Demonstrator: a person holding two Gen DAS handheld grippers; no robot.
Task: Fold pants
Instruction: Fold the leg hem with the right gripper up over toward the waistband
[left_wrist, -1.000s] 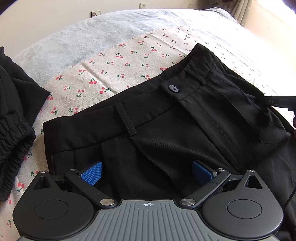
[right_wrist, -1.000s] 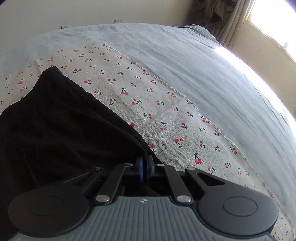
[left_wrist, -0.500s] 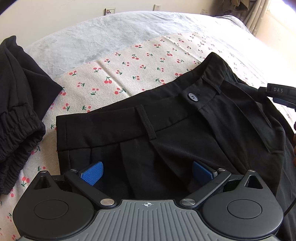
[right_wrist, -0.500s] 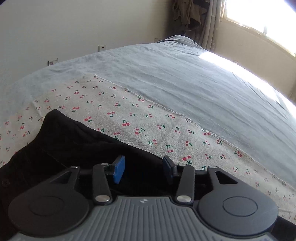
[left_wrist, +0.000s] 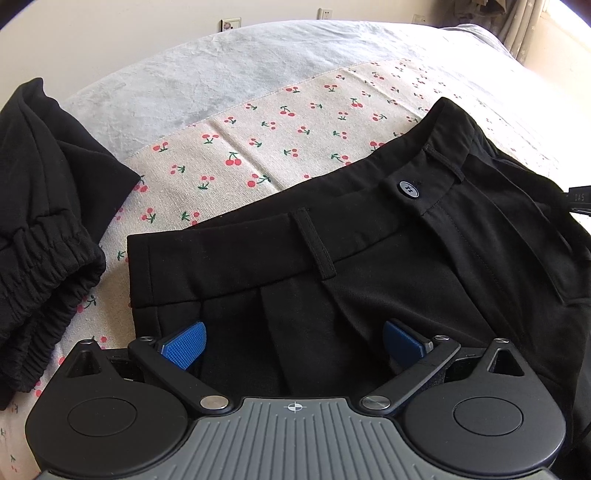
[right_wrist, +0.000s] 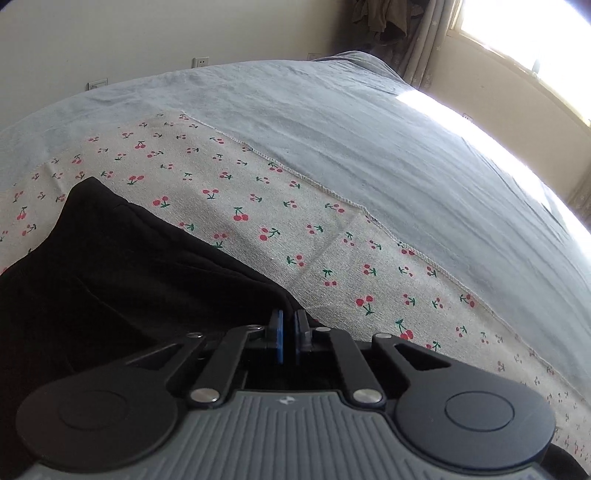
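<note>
Pants (left_wrist: 369, 266): black, lying flat on the cherry-print cloth (left_wrist: 280, 122), waistband toward the wall, dark button (left_wrist: 408, 189) done up at the front, one belt loop (left_wrist: 314, 243) standing across the band.
Left tongs (left_wrist: 293, 345): spread wide, blue pads well apart, hovering over the pleated front just below the waistband; nothing pinched between them.
Right tongs (right_wrist: 287, 334): clenched, the two blue pads almost together at the pants' right edge (right_wrist: 273, 295); the black cloth runs right up to the tips, but I cannot tell for sure whether a fold sits between them.
Cherry-print cloth: cream with red cherries, laid over the bed, its stitched hem running slantwise in the right view.
Bed (right_wrist: 369, 147): grey cover, bright sun on its far right side.
Other garment (left_wrist: 40, 206): black, with a gathered elastic cuff, bunched to the left of the pants and apart from them.
Wall (right_wrist: 147, 33): pale, with sockets low down behind the bed.
</note>
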